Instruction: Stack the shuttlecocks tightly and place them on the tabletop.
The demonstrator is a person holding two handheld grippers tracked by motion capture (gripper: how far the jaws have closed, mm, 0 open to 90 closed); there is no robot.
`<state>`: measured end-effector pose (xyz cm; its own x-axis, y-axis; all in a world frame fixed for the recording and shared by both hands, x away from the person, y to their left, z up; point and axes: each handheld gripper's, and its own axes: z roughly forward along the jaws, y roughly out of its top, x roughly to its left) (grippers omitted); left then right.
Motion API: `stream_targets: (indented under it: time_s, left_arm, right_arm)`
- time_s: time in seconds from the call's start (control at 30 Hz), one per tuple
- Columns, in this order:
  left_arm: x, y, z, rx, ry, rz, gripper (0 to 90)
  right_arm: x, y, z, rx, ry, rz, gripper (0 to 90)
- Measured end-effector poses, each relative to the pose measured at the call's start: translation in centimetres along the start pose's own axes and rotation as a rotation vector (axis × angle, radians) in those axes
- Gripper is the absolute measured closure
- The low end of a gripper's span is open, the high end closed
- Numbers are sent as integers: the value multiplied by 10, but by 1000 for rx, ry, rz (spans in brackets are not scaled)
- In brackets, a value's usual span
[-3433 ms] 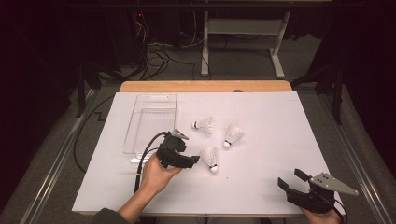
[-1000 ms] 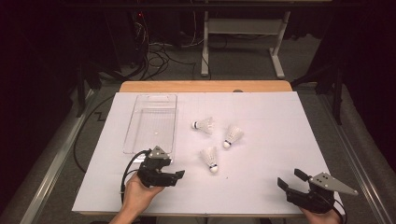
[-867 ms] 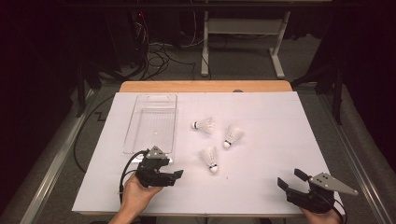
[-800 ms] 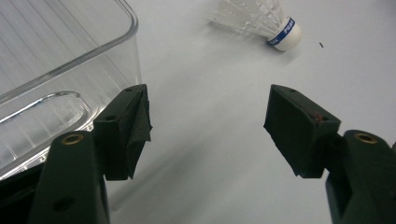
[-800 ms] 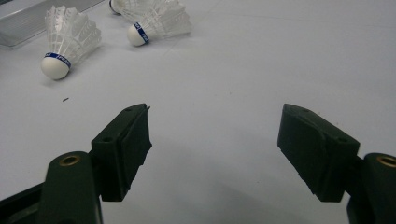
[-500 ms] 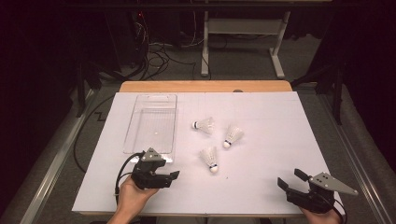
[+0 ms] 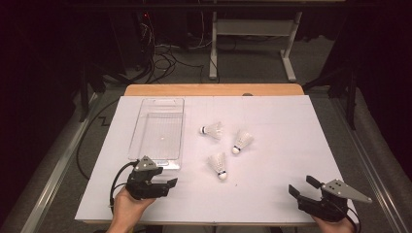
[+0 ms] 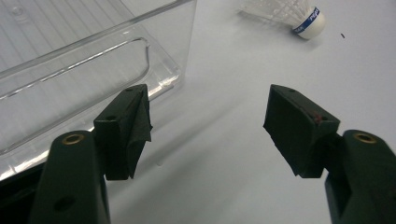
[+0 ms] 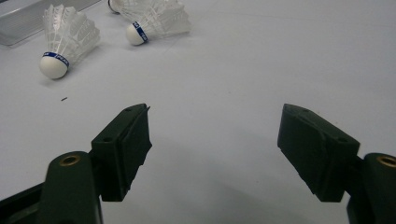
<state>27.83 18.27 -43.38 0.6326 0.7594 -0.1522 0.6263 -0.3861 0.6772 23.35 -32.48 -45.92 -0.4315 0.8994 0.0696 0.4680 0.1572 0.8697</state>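
Note:
Three white shuttlecocks lie on the white table top: one [image 7: 213, 129] nearest the tray, one [image 7: 241, 141] to its right, one [image 7: 218, 165] closest to me. A clear plastic tray [image 7: 158, 127] sits at the left, empty. My left gripper [image 7: 167, 184] rests open near the front left, just below the tray's near end, nothing between its jaws. In the left gripper view the tray's corner [image 8: 154, 60] lies beyond the left jaw and a shuttlecock [image 8: 299, 16] sits at top right. My right gripper [image 7: 303, 187] is open at the front right, with shuttlecocks [image 9: 65, 39] far ahead of it.
The white sheet [image 7: 291, 145] covers a wooden table whose far edge [image 7: 214, 90] shows bare. Beyond it stand a desk frame [image 7: 252, 39] and floor cables [image 7: 165, 58]. A metal rail [image 7: 53, 174] runs along the left.
My left gripper has drawn back toward me and to the left, from beside the nearest shuttlecock to below the tray's near end. The right gripper and shuttlecocks have stayed put.

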Motion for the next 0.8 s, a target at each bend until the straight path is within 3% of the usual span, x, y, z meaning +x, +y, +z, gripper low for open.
stream_targets:
  time_s: [0.8]
  left_arm:
    - [18,-23,-16,-47,47,-50,331]
  right_arm:
    - [0,0,0,3,-4,4,262]
